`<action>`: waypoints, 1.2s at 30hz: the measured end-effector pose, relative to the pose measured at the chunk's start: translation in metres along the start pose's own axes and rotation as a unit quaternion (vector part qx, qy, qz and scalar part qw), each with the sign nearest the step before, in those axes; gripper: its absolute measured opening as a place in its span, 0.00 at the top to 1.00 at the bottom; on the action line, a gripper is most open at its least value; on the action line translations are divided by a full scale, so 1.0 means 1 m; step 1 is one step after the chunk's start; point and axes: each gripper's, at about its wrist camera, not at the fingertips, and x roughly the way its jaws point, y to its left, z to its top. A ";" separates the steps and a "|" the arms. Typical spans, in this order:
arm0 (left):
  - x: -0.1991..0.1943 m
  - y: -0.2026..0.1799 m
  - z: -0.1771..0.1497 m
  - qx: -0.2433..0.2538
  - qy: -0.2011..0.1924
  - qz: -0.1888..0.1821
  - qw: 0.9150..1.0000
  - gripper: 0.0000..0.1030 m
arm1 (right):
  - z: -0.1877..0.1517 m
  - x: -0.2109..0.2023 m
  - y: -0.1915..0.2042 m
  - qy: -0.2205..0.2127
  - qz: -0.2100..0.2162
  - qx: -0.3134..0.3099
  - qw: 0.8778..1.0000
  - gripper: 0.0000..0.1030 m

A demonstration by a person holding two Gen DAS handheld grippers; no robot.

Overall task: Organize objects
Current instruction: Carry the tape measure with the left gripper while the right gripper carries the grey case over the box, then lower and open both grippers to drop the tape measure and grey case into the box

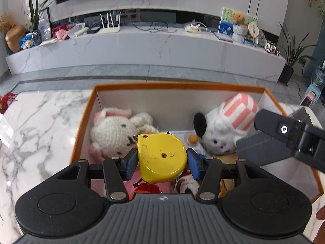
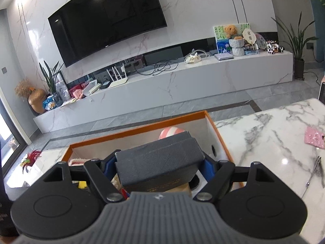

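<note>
My left gripper point(image 1: 161, 159) is shut on a yellow tape measure point(image 1: 161, 157) and holds it above the orange-rimmed box point(image 1: 178, 84). In the box lie a white knitted bunny point(image 1: 113, 132), a white plush with a pink striped hat point(image 1: 225, 130) and smaller toys. My right gripper point(image 2: 159, 166) is shut on a dark grey box point(image 2: 160, 160) and holds it over the right part of the orange-rimmed box point(image 2: 138, 129). The right gripper with the grey box point(image 1: 262, 150) also shows at the right of the left wrist view.
The box stands on a white marble table point(image 1: 40, 122). A pink packet point(image 2: 314, 137) and a thin metal tool point(image 2: 313, 170) lie on the table to the right. A red feathered item point(image 2: 31, 158) lies at the left. A TV bench stands beyond.
</note>
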 end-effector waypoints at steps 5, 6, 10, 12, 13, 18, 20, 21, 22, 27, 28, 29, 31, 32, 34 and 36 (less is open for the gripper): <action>0.005 0.003 -0.003 0.006 0.010 0.004 1.000 0.42 | -0.004 0.011 -0.001 0.005 0.015 0.005 1.000 0.23; 0.005 0.003 -0.003 0.006 0.012 0.005 1.000 0.42 | -0.005 0.013 0.000 0.005 0.014 0.004 1.000 0.23; 0.007 0.005 -0.005 0.011 0.025 0.010 1.000 0.42 | -0.008 0.022 0.001 0.013 0.005 0.002 1.000 0.23; 0.009 0.006 -0.006 0.011 0.030 0.011 0.999 0.42 | -0.010 0.026 0.000 0.018 -0.001 0.001 1.000 0.23; 0.009 0.007 -0.006 0.011 0.031 0.011 0.999 0.42 | -0.010 0.029 0.000 0.019 -0.003 0.002 1.000 0.23; 0.010 0.008 -0.006 0.011 0.033 0.007 0.999 0.42 | -0.012 0.037 -0.002 0.012 -0.004 0.002 1.000 0.23; 0.010 0.008 -0.006 0.010 0.037 0.005 0.999 0.42 | -0.013 0.037 -0.001 0.014 -0.007 0.000 1.000 0.23; 0.011 0.008 -0.006 0.010 0.040 0.005 0.999 0.42 | -0.013 0.038 0.001 0.017 -0.010 -0.003 1.000 0.23; 0.011 0.008 -0.006 0.010 0.041 0.006 0.999 0.42 | -0.014 0.039 0.002 0.018 -0.012 -0.007 1.000 0.23; 0.012 0.010 -0.006 0.010 0.048 0.007 0.999 0.42 | -0.016 0.042 0.006 0.032 -0.020 -0.018 0.999 0.23; 0.012 0.010 -0.007 0.009 0.050 0.007 0.999 0.42 | -0.017 0.042 0.007 0.035 -0.022 -0.021 0.999 0.23; 0.012 0.011 -0.007 0.009 0.051 0.007 0.999 0.42 | -0.018 0.043 0.008 0.038 -0.023 -0.024 0.999 0.23; 0.012 0.011 -0.007 0.011 0.055 0.007 0.998 0.42 | -0.018 0.043 0.009 0.045 -0.027 -0.030 0.998 0.23; 0.013 0.011 -0.008 0.012 0.059 0.007 0.998 0.42 | -0.019 0.043 0.010 0.048 -0.029 -0.034 0.998 0.23; 0.013 0.011 -0.010 0.016 0.065 0.005 0.998 0.43 | -0.019 0.042 0.012 0.054 -0.036 -0.044 0.997 0.23; 0.014 0.010 -0.011 0.019 0.072 0.003 0.997 0.43 | -0.019 0.041 0.014 0.060 -0.045 -0.057 0.996 0.23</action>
